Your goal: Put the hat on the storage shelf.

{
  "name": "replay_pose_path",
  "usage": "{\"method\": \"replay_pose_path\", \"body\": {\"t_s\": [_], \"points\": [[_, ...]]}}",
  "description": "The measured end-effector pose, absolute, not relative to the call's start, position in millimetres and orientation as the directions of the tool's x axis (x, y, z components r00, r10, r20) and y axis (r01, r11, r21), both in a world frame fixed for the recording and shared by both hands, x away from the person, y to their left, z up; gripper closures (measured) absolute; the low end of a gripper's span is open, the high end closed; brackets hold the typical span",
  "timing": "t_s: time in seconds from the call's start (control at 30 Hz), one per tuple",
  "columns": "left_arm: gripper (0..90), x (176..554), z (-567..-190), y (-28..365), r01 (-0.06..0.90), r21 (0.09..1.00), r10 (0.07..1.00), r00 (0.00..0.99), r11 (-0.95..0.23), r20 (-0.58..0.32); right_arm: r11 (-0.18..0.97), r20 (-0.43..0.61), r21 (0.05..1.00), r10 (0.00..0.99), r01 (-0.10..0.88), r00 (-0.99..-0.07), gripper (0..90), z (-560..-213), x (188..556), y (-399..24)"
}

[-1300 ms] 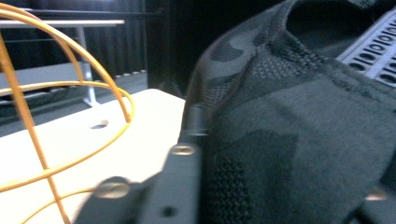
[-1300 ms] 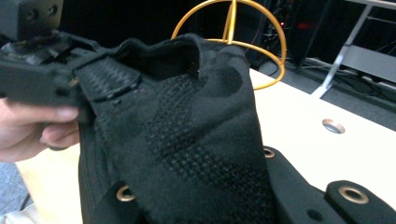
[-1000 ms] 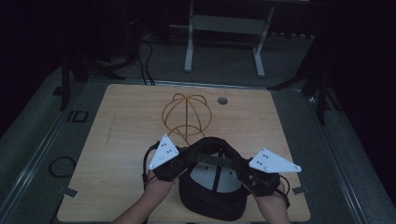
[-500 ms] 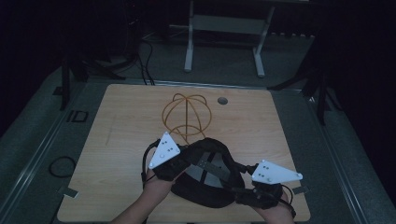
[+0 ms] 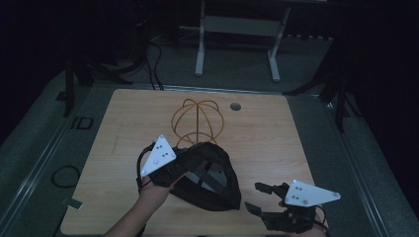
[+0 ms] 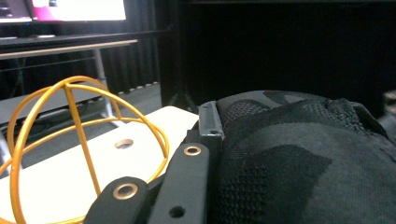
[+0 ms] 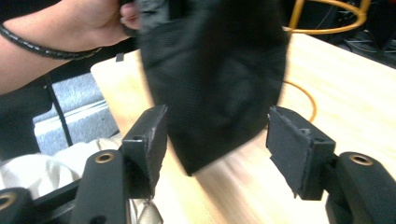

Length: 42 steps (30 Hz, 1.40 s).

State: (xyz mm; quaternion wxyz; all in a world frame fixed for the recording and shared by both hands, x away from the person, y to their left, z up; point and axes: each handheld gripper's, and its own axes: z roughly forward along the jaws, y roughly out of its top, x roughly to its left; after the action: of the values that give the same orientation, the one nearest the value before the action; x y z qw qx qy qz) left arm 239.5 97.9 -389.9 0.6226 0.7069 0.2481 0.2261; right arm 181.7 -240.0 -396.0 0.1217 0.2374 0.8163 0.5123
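A black cap [image 5: 210, 173] hangs just above the wooden table [image 5: 276, 138], near its front edge. My left gripper [image 5: 183, 165] is shut on the cap's left rim; in the left gripper view the cap [image 6: 299, 158] bulges over the jaw [image 6: 212, 135]. A gold wire dome stand [image 5: 197, 118] sits just behind the cap. My right gripper [image 5: 254, 196] is open to the right of the cap, close to it but not touching. Its jaws have just been opening, then eased in slightly, with nothing pressed between the pads. The right gripper view looks past that gripper [image 7: 219, 140] at the cap [image 7: 215, 70].
A round cable hole [image 5: 235, 106] lies right of the stand. A metal frame [image 5: 237, 29] stands on the floor behind the table, and a cable loop [image 5: 64, 175] lies on the floor to the left. The table's front edge is close to both hands.
My right gripper has let go of the cap, opened, and drawn back to the right and toward the front edge. The left gripper has lifted the cap a little.
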Motion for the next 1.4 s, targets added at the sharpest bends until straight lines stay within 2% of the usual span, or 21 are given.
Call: {"method": "replay_pose_path", "body": {"t_s": [0.13,0.3,0.33,0.4,0.53,0.57,0.63,0.67,0.7,0.73,0.8,0.97,1.1,1.17,1.2,1.23,1.4], "points": [[89.9,241,-386,108,0.029,0.995,0.569,0.822,-0.092,0.028,0.351,0.030,0.902,0.528,0.250,-0.849,40.7,-392,186,-248],[89.8,244,-383,119,-0.020,0.998,0.422,0.905,-0.060,0.044,0.367,-0.011,0.906,0.521,0.212,-0.854,44.7,-386,194,-252],[89.8,246,-382,122,-0.017,0.998,0.355,0.934,-0.053,0.035,0.382,-0.015,0.901,0.501,0.206,-0.866,49.1,-384,197,-250],[89.8,246,-382,123,-0.025,0.998,0.335,0.941,-0.050,0.040,0.391,-0.028,0.900,0.492,0.192,-0.870,49.1,-384,198,-248],[89.8,250,-382,125,-0.008,0.999,0.241,0.970,-0.046,0.019,0.404,-0.089,0.910,0.412,0.094,-0.907,48.0,-382,197,-237],[89.8,251,-384,126,-0.003,1.000,0.193,0.981,-0.031,0.009,0.401,-0.098,0.913,0.400,0.078,-0.911,48.0,-381,196,-234],[89.8,252,-384,126,0.004,0.999,0.167,0.986,-0.032,0.002,0.398,-0.109,0.915,0.386,0.058,-0.916,48.1,-381,196,-232],[89.8,253,-385,124,0.013,1.000,0.127,0.992,-0.022,-0.010,0.395,-0.141,0.918,0.350,0.009,-0.926,48.0,-379,194,-227],[89.8,253,-385,124,0.013,1.000,0.127,0.992,-0.022,-0.010,0.394,-0.156,0.919,0.334,-0.013,-0.930,48.0,-379,193,-224],[89.8,253,-387,122,0.018,1.000,0.072,0.997,-0.014,-0.017,0.390,-0.173,0.920,0.318,-0.038,-0.932,48.0,-378,192,-221],[89.8,252,-388,118,0.021,1.000,0.025,0.999,-0.016,-0.021,0.391,-0.201,0.917,0.286,-0.077,-0.937,48.0,-376,191,-215],[89.8,250,-388,109,0.015,1.000,-0.015,1.000,-0.016,-0.015,0.405,-0.259,0.900,0.196,-0.163,-0.946,45.7,-374,186,-201],[89.8,252,-387,106,0.019,1.000,-0.017,1.000,-0.011,-0.019,0.418,-0.283,0.890,0.191,-0.183,-0.940,46.6,-375,184,-196],[89.8,253,-387,106,0.020,1.000,-0.004,1.000,-0.006,-0.020,0.418,-0.290,0.889,0.192,-0.189,-0.938,53.2,-376,184,-196],[89.8,255,-387,106,0.027,1.000,-0.013,1.000,-0.002,-0.027,0.413,-0.299,0.888,0.185,-0.202,-0.936,61.1,-378,184,-197],[89.8,255,-387,105,0.025,1.000,-0.007,1.000,-0.005,-0.025,0.413,-0.299,0.888,0.185,-0.202,-0.936,61.1,-378,184,-197],[89.7,258,-390,100,0.035,0.999,-0.003,0.999,-0.029,-0.035,0.437,-0.306,0.875,0.170,-0.206,-0.937,79.8,-380,185,-195]]}}
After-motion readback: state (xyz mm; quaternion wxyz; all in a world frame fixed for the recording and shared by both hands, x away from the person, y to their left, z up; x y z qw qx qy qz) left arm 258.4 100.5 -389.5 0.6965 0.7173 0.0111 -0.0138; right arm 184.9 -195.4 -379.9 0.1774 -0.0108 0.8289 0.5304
